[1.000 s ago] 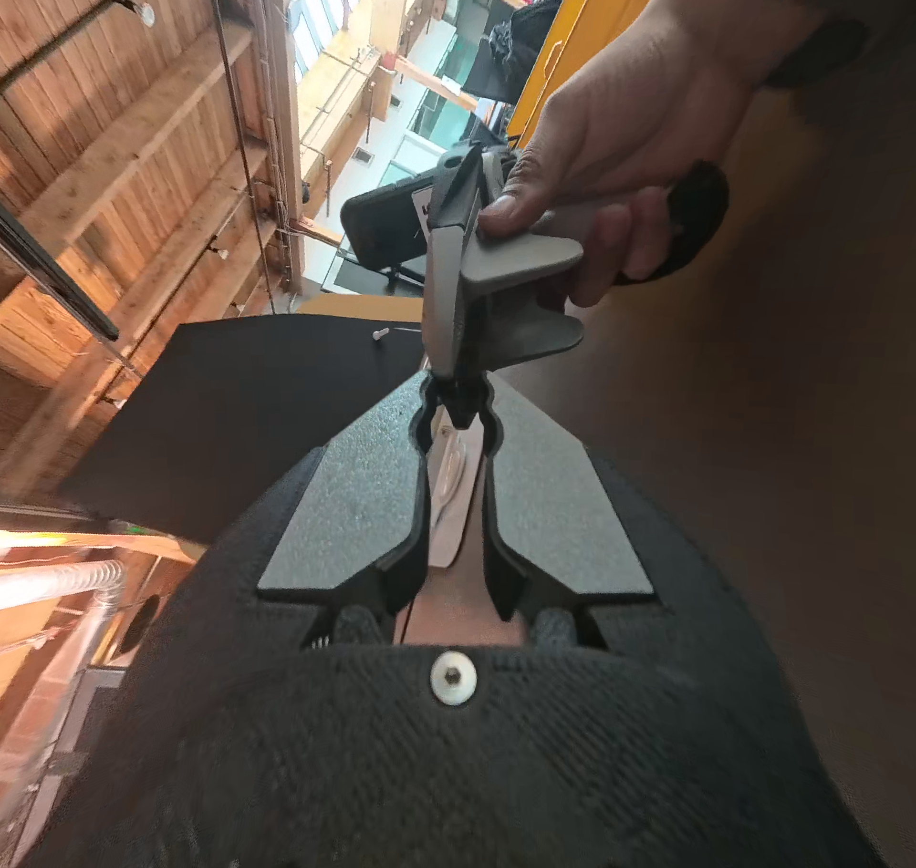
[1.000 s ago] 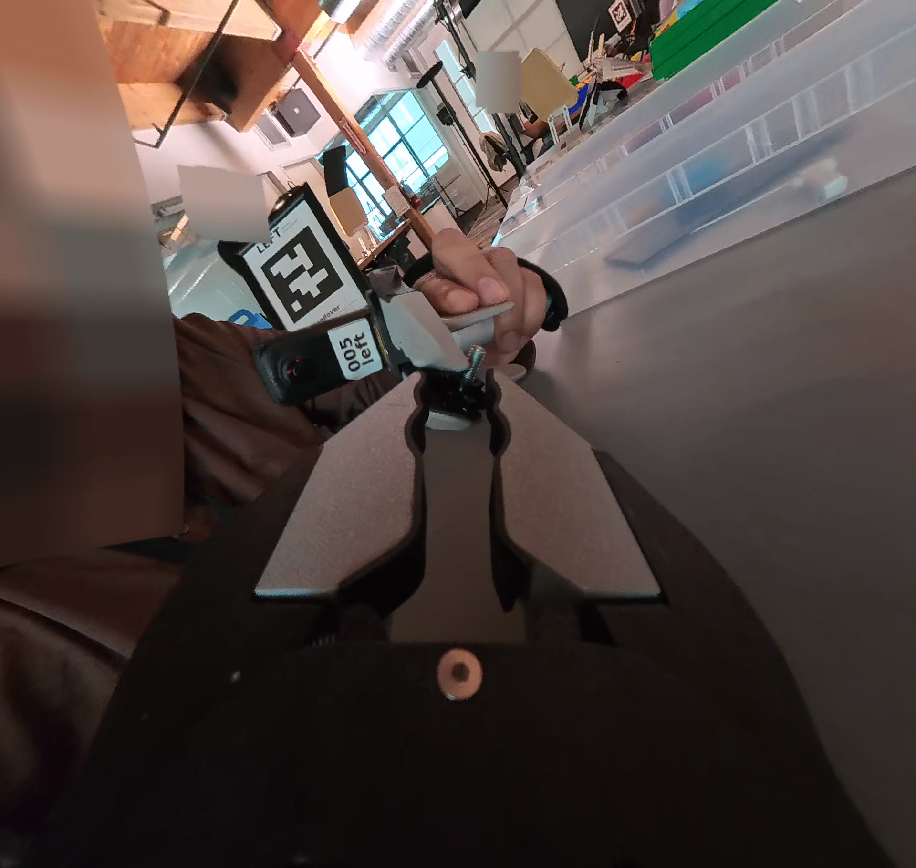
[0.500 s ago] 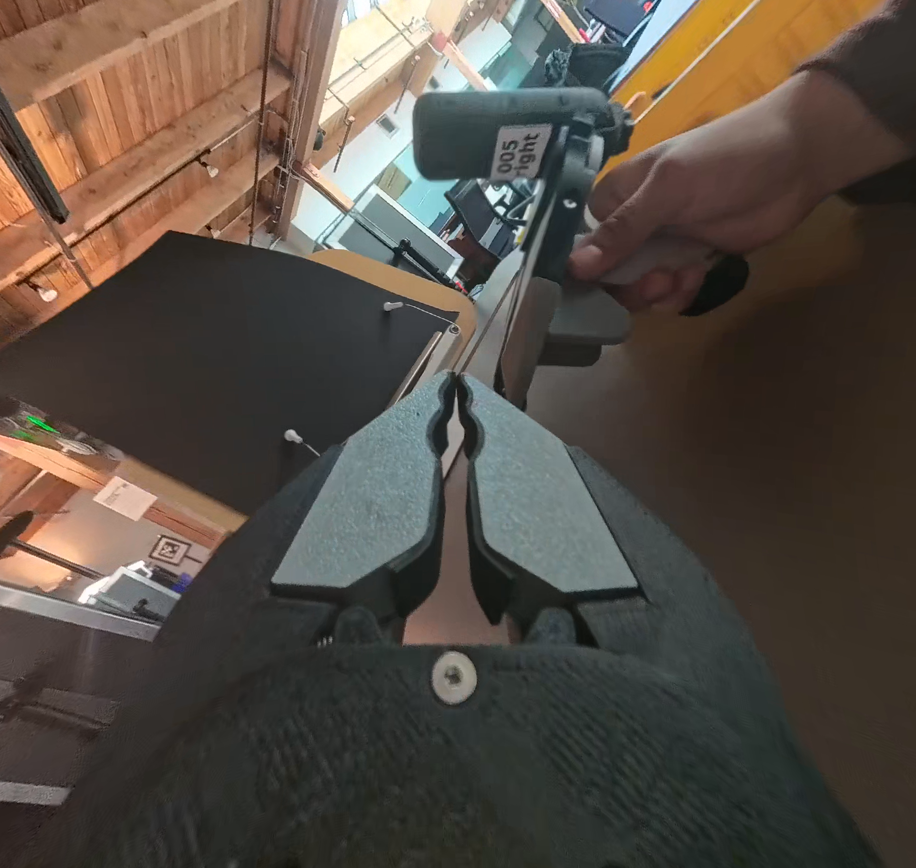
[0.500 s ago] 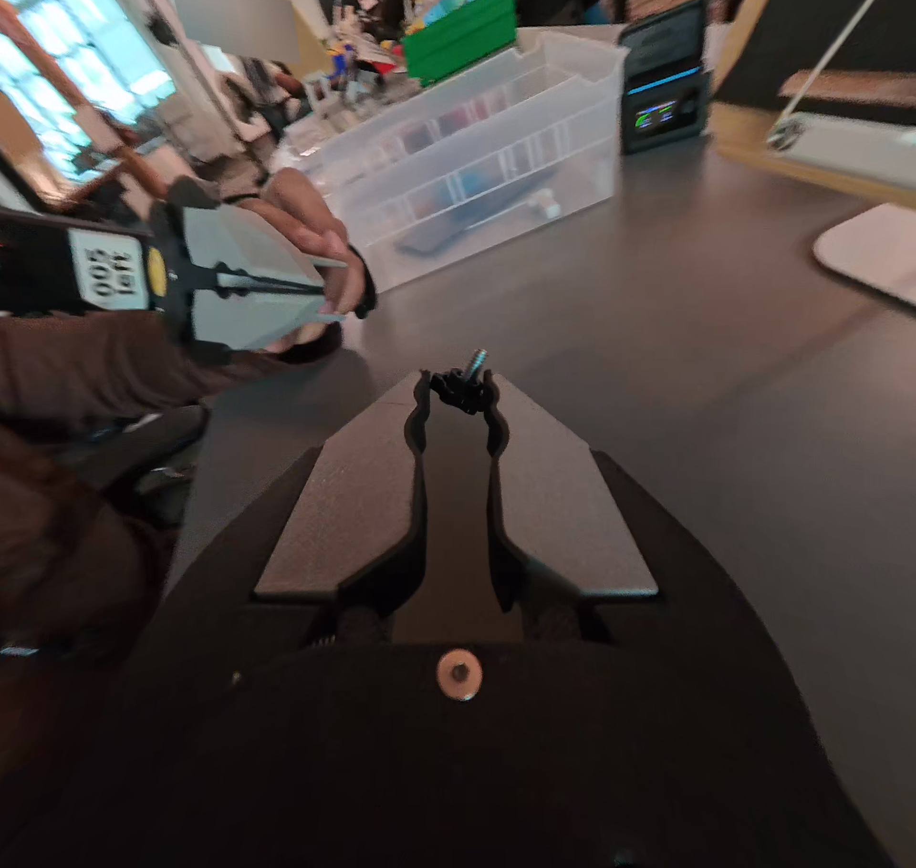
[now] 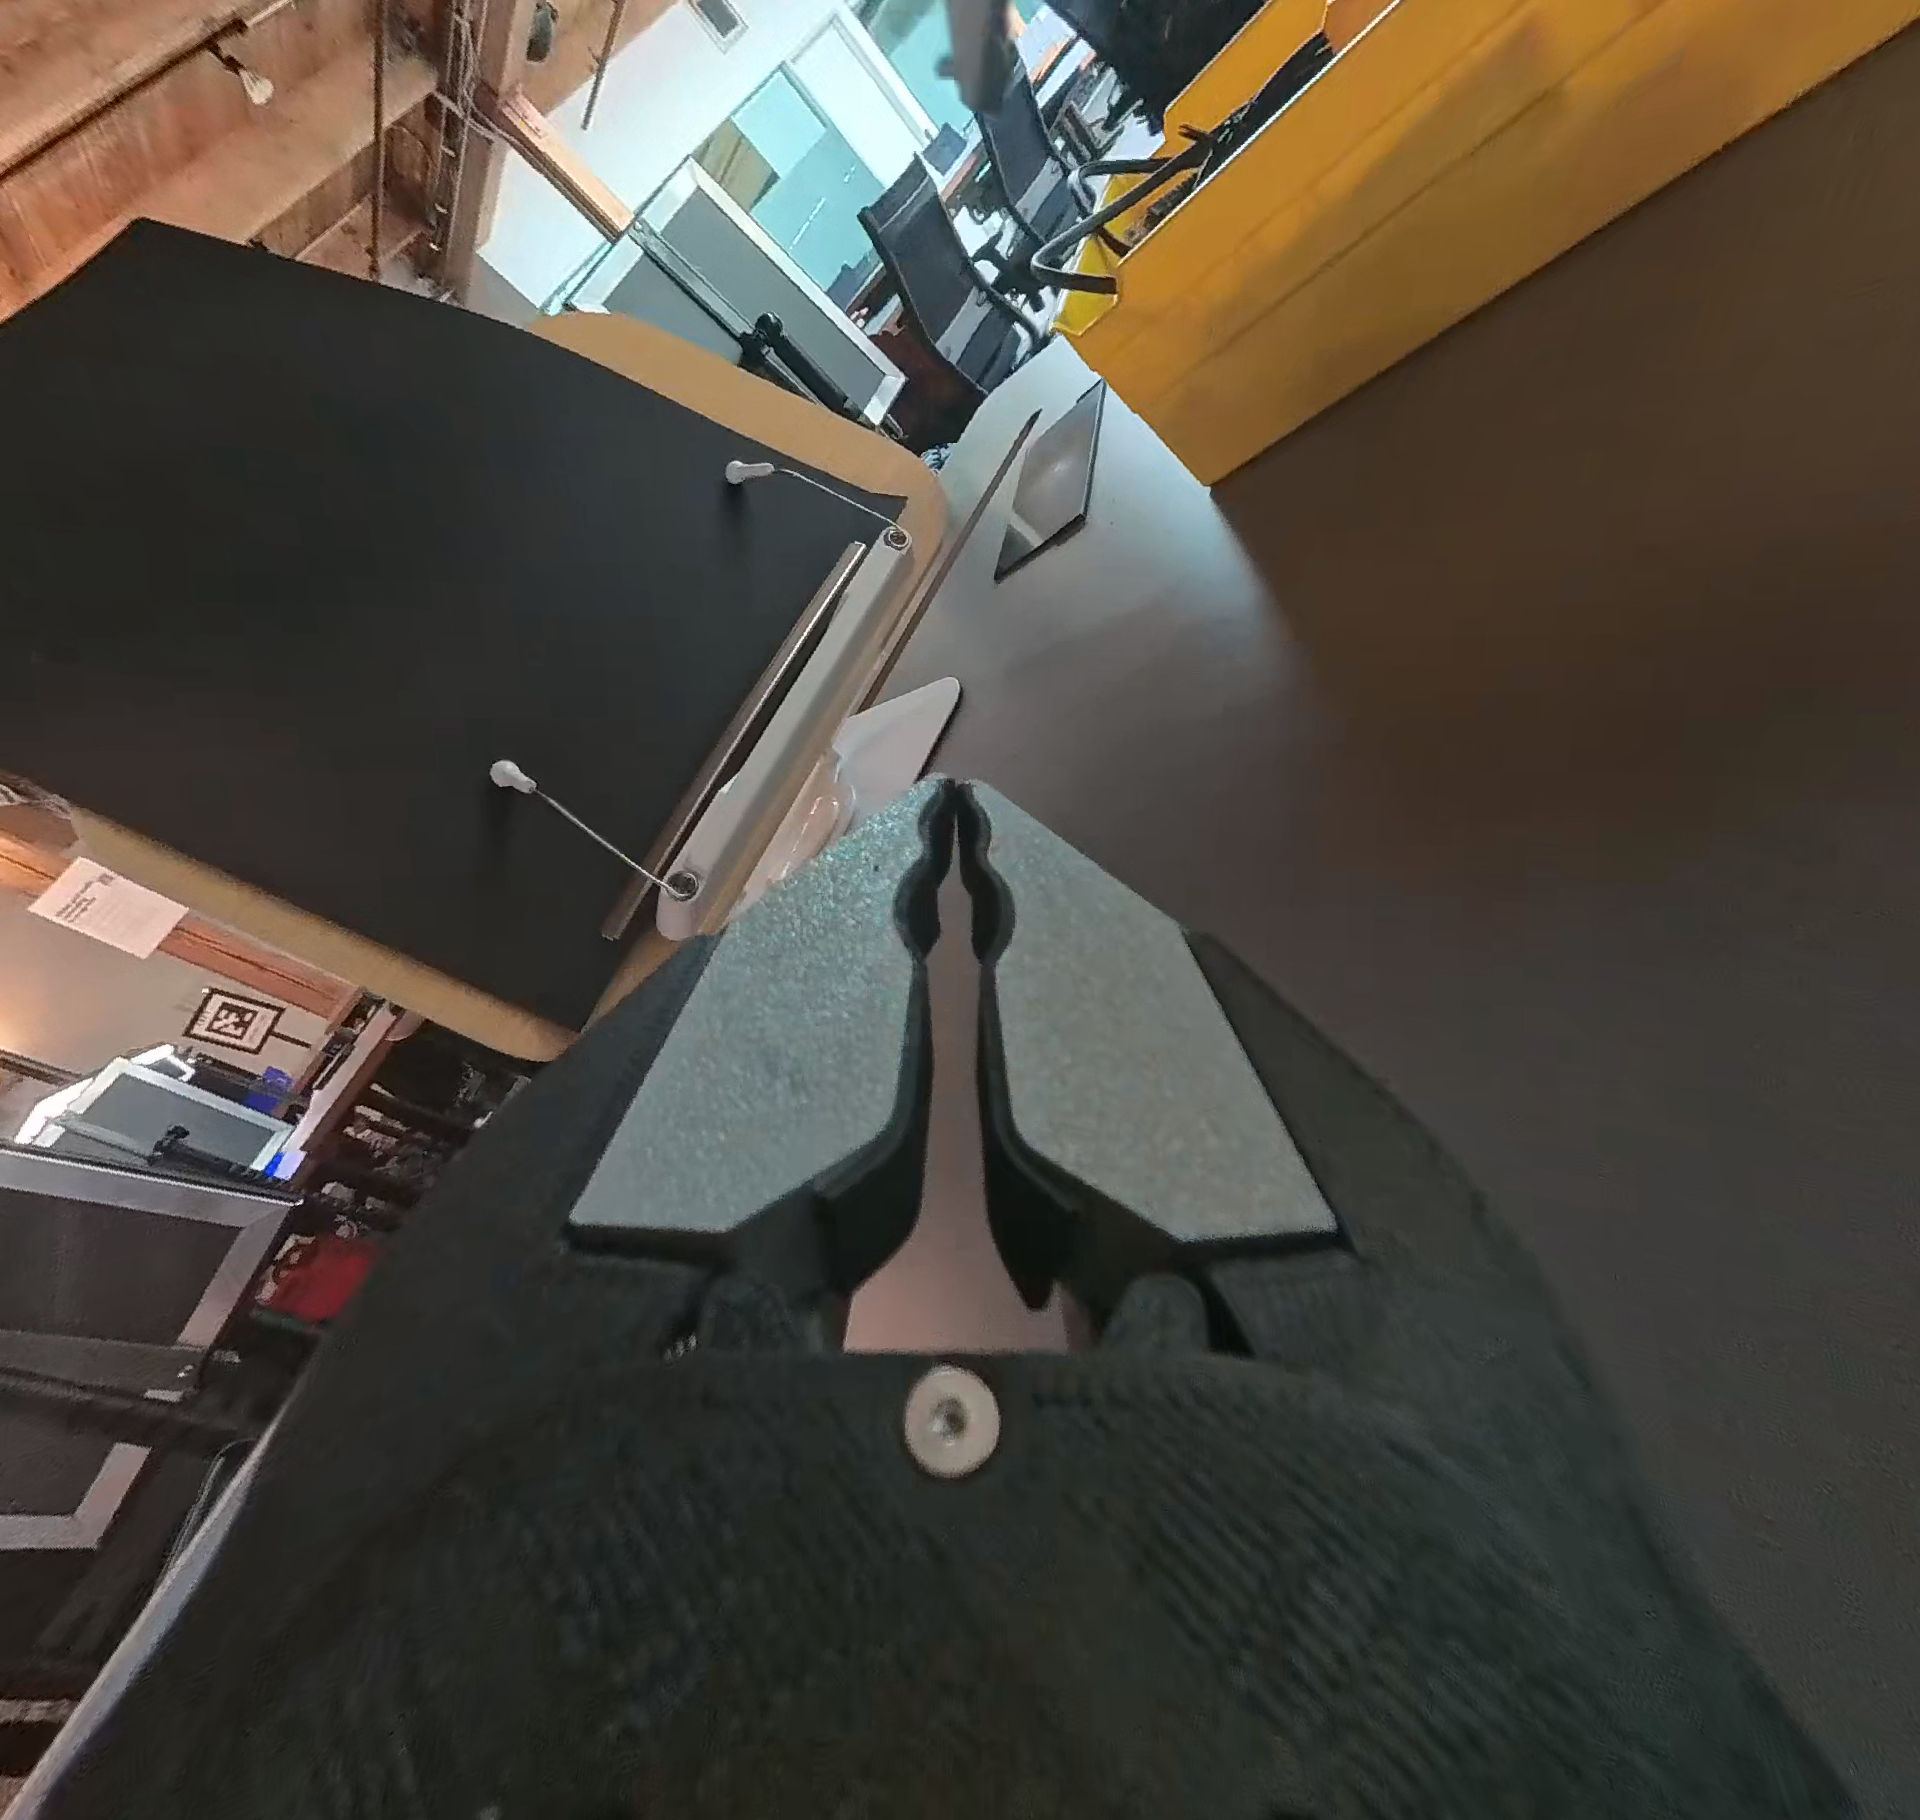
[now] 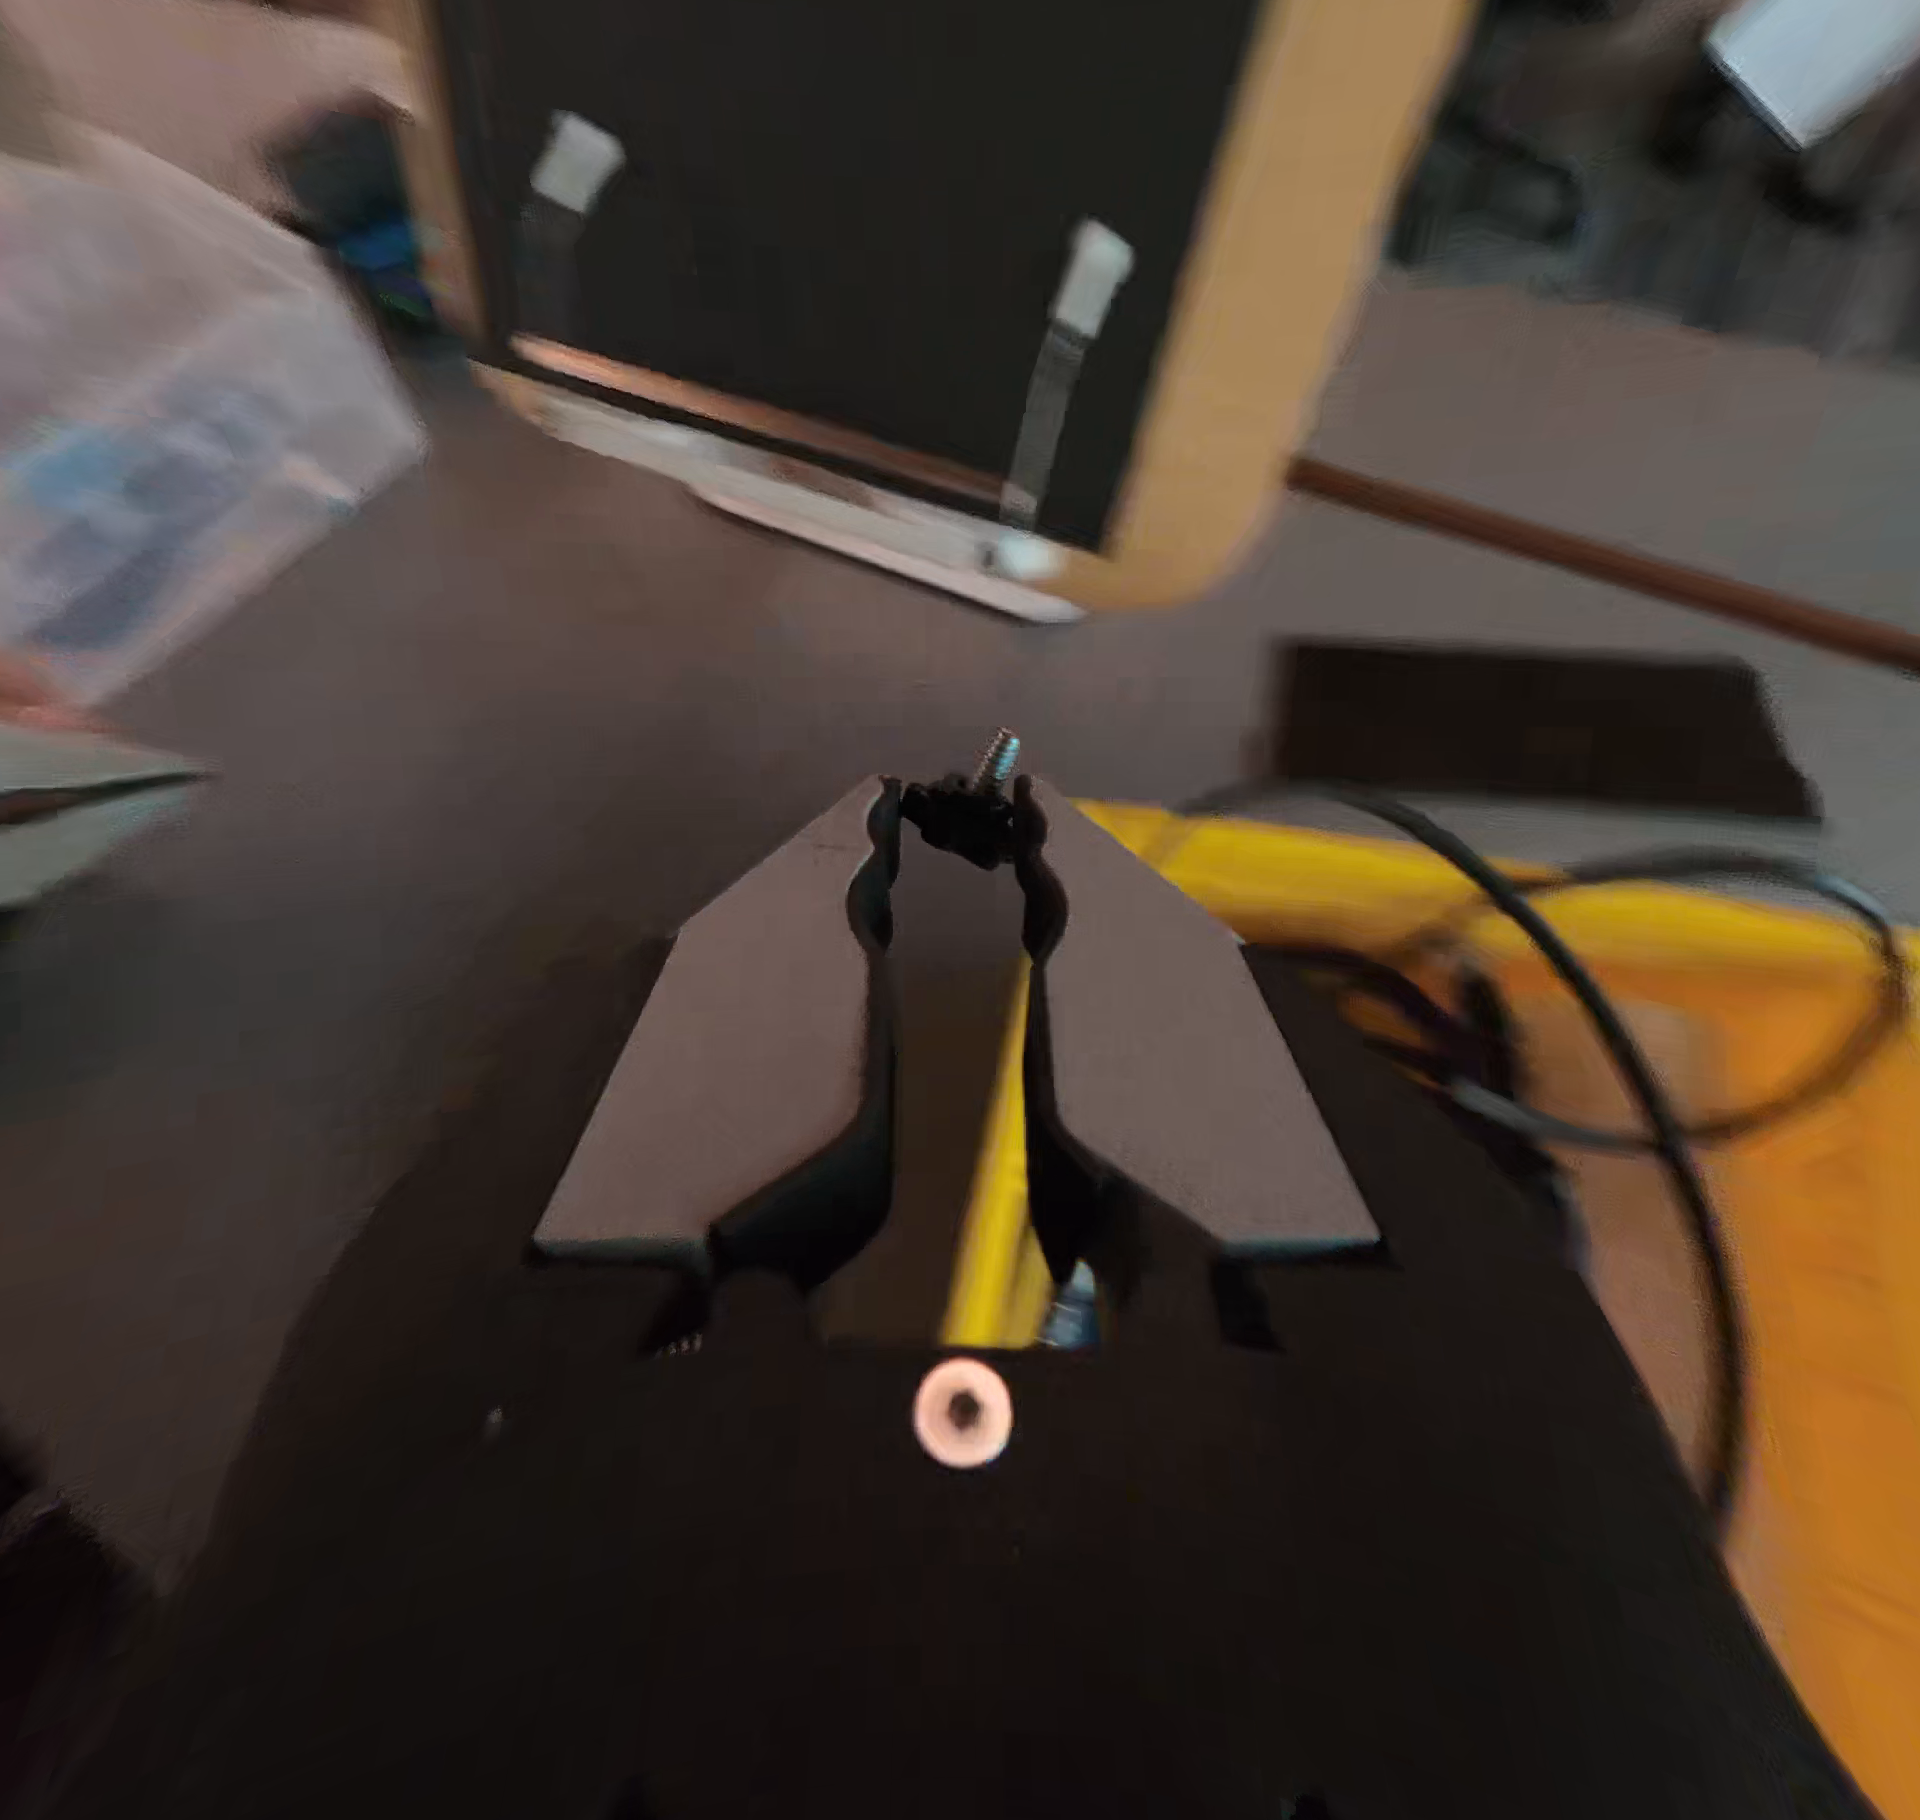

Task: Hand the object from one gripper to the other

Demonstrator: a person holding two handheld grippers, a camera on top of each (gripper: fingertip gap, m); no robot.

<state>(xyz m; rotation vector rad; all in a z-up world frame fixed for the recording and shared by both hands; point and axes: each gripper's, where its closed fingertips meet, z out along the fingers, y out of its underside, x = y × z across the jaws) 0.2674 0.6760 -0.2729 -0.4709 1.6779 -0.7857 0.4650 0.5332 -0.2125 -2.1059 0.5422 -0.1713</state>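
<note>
My right gripper (image 6: pixel 958 814) is shut on a small black thumb screw (image 6: pixel 961 820) held at the fingertips, its silver threaded tip pointing up and forward. It hangs above the dark table (image 6: pixel 520 731). My left gripper (image 5: pixel 956 814) is shut and empty, its tips touching, above the dark table (image 5: pixel 1507 731). A grey edge of the left gripper (image 6: pixel 73 804) shows at the far left of the right wrist view. The right gripper does not show in the left wrist view.
A black board with a tan rim (image 5: pixel 312 575) (image 6: pixel 831 212) stands on a white base (image 5: pixel 894 731). A yellow bin (image 5: pixel 1403 212) (image 6: pixel 1714 1095) with black cables (image 6: pixel 1662 991) sits by the right gripper. A clear plastic organiser (image 6: pixel 156 440) is at the left, a flat black pad (image 6: pixel 1538 731) beyond the bin. Tip to tip, the grippers are about 25 centimeters apart. The clear plastic organiser (image 6: pixel 156 440) lies some 25 centimeters from my left tips, 45 centimeters from my right tips.
The two grippers have drawn apart after the screw passed to the right one. The right gripper swung right toward the yellow bin with the screw. The left gripper closed fully, empty.
</note>
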